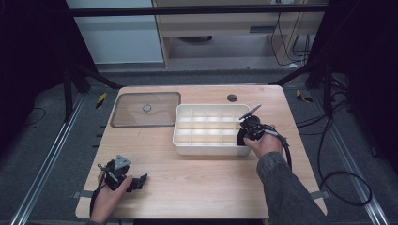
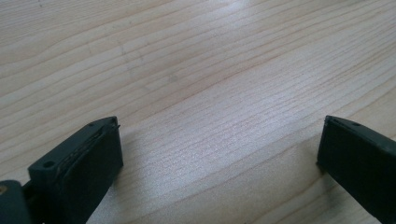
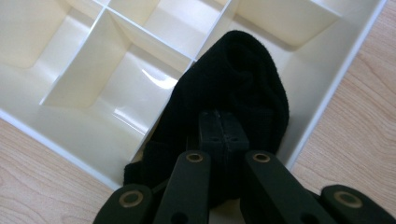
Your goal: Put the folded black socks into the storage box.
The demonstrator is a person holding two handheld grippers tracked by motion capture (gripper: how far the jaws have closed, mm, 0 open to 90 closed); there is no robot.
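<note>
A: How much of the black cloth (image 3: 233,88) can you make out in the right gripper view?

B: Its lower part is hidden behind the right tongs (image 3: 219,130), and the compartment floor of the white tray (image 3: 322,88) beneath it is covered.

A: The disc on the clear lid (image 1: 145,109)?

B: Too small to identify.

We see a light wooden table (image 1: 197,183) in the middle of the frame, standing on grey carpet floor (image 1: 47,140). Metal rails (image 1: 42,173) run along the lower left and lower right. At the top, a pale cabinet (image 1: 220,28) stands behind a dark crossbar (image 1: 197,10). Black cables (image 1: 338,173) lie at right, and dark curtains (image 1: 28,47) fill both upper corners.
</note>
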